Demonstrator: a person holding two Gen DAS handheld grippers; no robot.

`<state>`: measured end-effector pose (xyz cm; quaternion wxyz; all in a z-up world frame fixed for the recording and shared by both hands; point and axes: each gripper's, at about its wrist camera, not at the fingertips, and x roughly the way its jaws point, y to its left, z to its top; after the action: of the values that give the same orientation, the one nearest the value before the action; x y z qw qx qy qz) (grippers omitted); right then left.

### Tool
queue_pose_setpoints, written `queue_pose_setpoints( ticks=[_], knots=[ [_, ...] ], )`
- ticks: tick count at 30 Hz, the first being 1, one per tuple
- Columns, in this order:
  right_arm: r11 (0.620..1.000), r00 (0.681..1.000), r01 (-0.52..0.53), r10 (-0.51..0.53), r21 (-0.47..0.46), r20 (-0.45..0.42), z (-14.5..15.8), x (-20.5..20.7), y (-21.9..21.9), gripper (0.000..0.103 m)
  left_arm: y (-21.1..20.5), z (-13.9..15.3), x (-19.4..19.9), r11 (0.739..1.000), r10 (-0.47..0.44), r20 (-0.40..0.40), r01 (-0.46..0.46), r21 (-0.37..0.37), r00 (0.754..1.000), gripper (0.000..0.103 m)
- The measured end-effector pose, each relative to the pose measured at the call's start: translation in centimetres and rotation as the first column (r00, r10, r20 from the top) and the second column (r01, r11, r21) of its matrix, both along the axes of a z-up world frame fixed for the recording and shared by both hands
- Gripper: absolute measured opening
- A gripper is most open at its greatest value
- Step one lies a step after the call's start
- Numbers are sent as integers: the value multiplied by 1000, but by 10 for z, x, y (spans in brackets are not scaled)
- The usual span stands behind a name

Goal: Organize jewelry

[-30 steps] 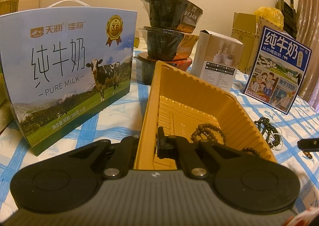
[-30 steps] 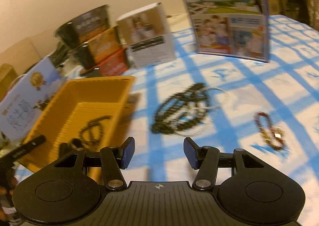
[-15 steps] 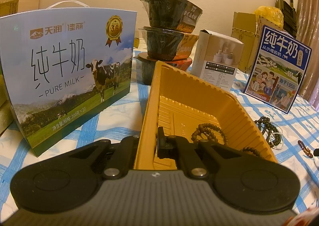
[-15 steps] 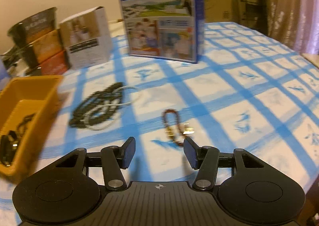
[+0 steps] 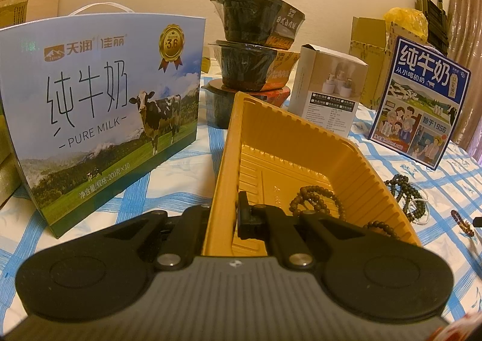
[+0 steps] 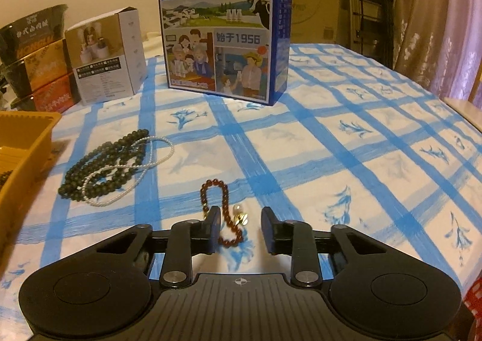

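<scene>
My left gripper (image 5: pixel 223 217) is shut on the near left wall of a yellow plastic tray (image 5: pixel 289 136). A brown bead bracelet (image 5: pixel 316 199) lies in the tray. My right gripper (image 6: pixel 239 228) is open, low over a red bead bracelet (image 6: pixel 224 214) with a pearl and gold charm, which lies between its fingers on the tablecloth. A pile of dark green beads and a white pearl strand (image 6: pixel 111 166) lies to the left, beside the tray's corner (image 6: pixel 27 136). The pile (image 5: pixel 406 193) and the red bracelet (image 5: pixel 462 222) also show in the left wrist view.
A big light-blue milk carton (image 5: pixel 99 112) stands left of the tray. Stacked black bowls (image 5: pixel 256 49), a small white box (image 6: pixel 105 58) and a dark blue milk box (image 6: pixel 223 25) stand behind. Cardboard boxes and a curtain (image 6: pixel 436 10) lie beyond the blue-checked cloth.
My right gripper swung right from the tray and bead pile and came down around the red bracelet, staying open. My left gripper has held the tray wall unmoved.
</scene>
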<state>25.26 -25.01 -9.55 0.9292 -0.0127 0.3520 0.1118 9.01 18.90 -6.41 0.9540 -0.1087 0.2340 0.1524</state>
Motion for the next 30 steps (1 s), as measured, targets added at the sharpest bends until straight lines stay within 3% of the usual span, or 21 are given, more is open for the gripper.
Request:
queue_pose_setpoints(
  ticks=[5,12,15,19,24,30],
  knots=[
    [999,1000,-21,21,-26,0,-6,15,2,18,1,0,0,1000,0,-2,0,1,1000,3],
    [994,998,-66,66,-88,1,-14,23,12,16,1,0,0,1000,-1,-2,1,4,1000,3],
    [991,996,-82,83,-108,9,-16,24,16,7,1,0,0,1000,-1,-3,1,5,1000,3],
    [984,994,-102,106,-146,22,-15,22,21,7,2,-1,0,1000,-2,-4,2,4,1000,3],
    [997,996,-77,78,-14,41,1,18,10,7,2,-1,0,1000,-1,-4,1,6,1000,3],
    [984,992,-113,104,135,78,34,5,18,7,2,-1,0,1000,-3,-1,3,3,1000,3]
  ],
)
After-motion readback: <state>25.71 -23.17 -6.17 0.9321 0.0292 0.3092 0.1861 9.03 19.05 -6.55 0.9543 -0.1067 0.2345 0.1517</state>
